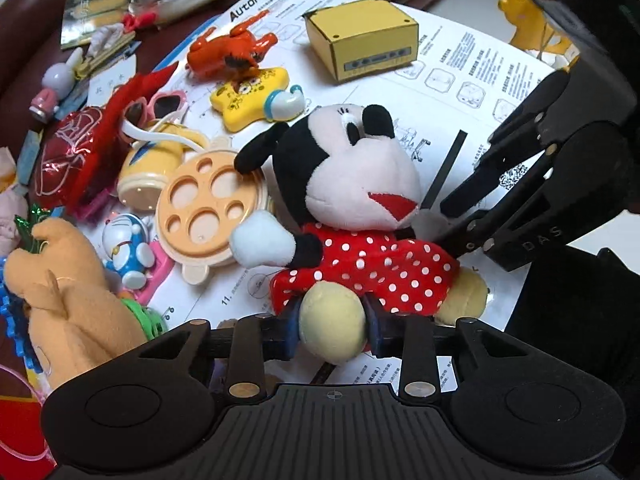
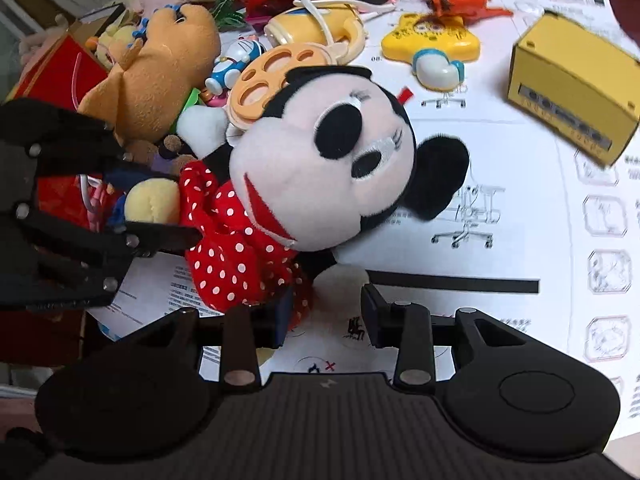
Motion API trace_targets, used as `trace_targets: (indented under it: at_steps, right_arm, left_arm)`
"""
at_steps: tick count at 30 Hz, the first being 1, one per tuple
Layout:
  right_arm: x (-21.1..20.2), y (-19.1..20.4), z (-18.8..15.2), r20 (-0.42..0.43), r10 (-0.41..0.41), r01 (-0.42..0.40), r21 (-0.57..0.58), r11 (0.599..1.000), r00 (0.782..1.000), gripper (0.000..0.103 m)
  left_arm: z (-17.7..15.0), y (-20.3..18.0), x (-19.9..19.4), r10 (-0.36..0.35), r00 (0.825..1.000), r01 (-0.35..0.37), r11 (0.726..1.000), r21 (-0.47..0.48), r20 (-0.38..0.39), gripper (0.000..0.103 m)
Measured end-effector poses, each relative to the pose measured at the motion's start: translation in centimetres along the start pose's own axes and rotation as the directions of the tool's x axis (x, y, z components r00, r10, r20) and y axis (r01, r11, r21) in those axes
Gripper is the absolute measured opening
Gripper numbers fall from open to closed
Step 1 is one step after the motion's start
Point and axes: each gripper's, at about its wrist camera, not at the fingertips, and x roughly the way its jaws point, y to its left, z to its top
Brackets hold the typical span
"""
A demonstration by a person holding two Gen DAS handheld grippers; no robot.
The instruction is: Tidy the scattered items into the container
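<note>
Plush mouse [image 1: 352,208]: lies on the instruction sheet [image 1: 460,76], amid scattered toys.
Left gripper [image 1: 332,330]: jaws clamped on the plush's yellow foot.
Right gripper [image 2: 324,316]: jaws apart, astride its white hand, not pressing.

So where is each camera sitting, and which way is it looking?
Left wrist: sits on the left gripper and looks steeply down at the mouse plush. Its own jaws pinch the plush's yellow foot, and the right gripper shows at the right.
Right wrist: sits on the right gripper and looks down at the plush from its other side. Its own jaws are open, and the left gripper shows at the left edge.
Shared: the plush, the yellow box and both grippers.
</note>
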Motion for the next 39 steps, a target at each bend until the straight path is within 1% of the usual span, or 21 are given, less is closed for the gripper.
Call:
trace_targets:
  at_steps: [2,6,10,13,16,18,22,24,25,27,28,29,32,33,36,38,39]
  right_arm:
    - [0.3,0.1,0.0,-0.006,0.009,-0.009,0.011,1.000,1.000,0.043]
    - [0.4,-0.3,0.1,0.007,-0.002,0.002,0.042,0.999,1.000,0.044]
    - [0.1,-1.4,0.2,0.027,-0.043,0.041,0.071,0.997,0.999,0.043]
    - [-0.9,-2.5,1.2,0.072,-0.077,0.068,0.117,0.991,0.994,0.043]
    - [-1.3,-3.2,2.6,0.091,-0.110,0.096,0.150,0.984,0.990,0.044]
    - [-1.5,-3.7,3.6,0.102,-0.111,0.091,0.185,0.979,0.989,0.044]
    - [-2.0,-3.9,5.0,0.113,-0.110,0.082,0.228,0.970,0.988,0.044]
    - [-2.2,-4.0,5.5,0.117,-0.082,0.049,0.261,0.964,0.990,0.048]
    - [-2.2,-4.0,5.7,0.120,-0.059,0.023,0.279,0.960,0.991,0.052]
    - [-2.2,-3.7,5.7,0.121,-0.019,-0.018,0.294,0.956,0.992,0.054]
    - [-2.2,-3.5,5.6,0.117,-0.004,-0.031,0.292,0.956,0.993,0.054]
    - [-2.3,-3.2,5.4,0.112,-0.008,-0.024,0.281,0.959,0.994,0.053]
    - [-2.7,-2.2,4.2,0.091,-0.052,0.035,0.176,0.984,0.995,0.054]
    - [-2.8,-2.1,3.8,0.075,-0.051,0.040,0.149,0.988,0.996,0.054]
    - [-2.5,-1.4,2.8,0.036,-0.011,0.007,0.124,0.992,0.999,0.054]
    - [-1.6,-0.6,2.6,0.034,-0.001,-0.003,0.114,0.994,0.999,0.054]
    - [-1.1,-0.5,2.6,0.039,0.013,-0.018,0.128,0.992,0.999,0.054]
  left_arm:
    - [-0.3,-0.1,0.0,0.004,1.000,-0.004,1.000,0.011,0.000,0.032]
    - [-0.7,-0.5,-0.2,0.014,1.000,-0.014,0.999,0.035,0.016,0.028]
    - [-1.2,-0.4,-0.3,0.012,1.000,-0.013,1.000,0.026,0.025,0.027]
    - [-2.1,-0.6,-0.5,0.004,1.000,-0.004,1.000,0.019,0.030,0.027]
    - [-3.2,-0.7,-0.6,-0.003,1.000,0.003,1.000,0.006,0.028,0.027]
    - [-3.9,-0.9,-0.5,-0.005,1.000,0.004,1.000,0.004,0.026,0.027]
    - [-5.4,-0.8,0.3,0.015,1.000,-0.015,1.000,-0.017,-0.017,0.027]
    - [-5.7,-0.6,0.6,0.020,0.999,-0.021,0.999,-0.034,-0.026,0.027]
    - [-5.8,-0.4,0.6,0.018,1.000,-0.019,0.999,-0.042,-0.024,0.027]
    - [-5.9,-0.1,0.6,0.015,1.000,-0.016,0.999,-0.050,-0.009,0.027]
    - [-5.8,0.0,0.5,0.015,1.000,-0.015,0.998,-0.053,0.000,0.027]
    - [-5.8,0.1,0.5,0.015,1.000,-0.014,0.998,-0.057,0.005,0.027]
    - [-6.0,0.5,0.5,0.009,1.000,-0.008,0.998,-0.069,0.017,0.027]
    - [-6.0,0.5,0.5,0.006,1.000,-0.005,0.998,-0.070,0.020,0.027]
    - [-5.9,0.6,0.6,-0.001,1.000,0.003,0.997,-0.071,0.028,0.027]
    - [-5.9,0.7,0.7,-0.005,0.999,0.008,0.997,-0.082,0.034,0.027]
    - [-6.0,0.7,0.7,-0.008,0.999,0.011,0.996,-0.091,0.036,0.027]
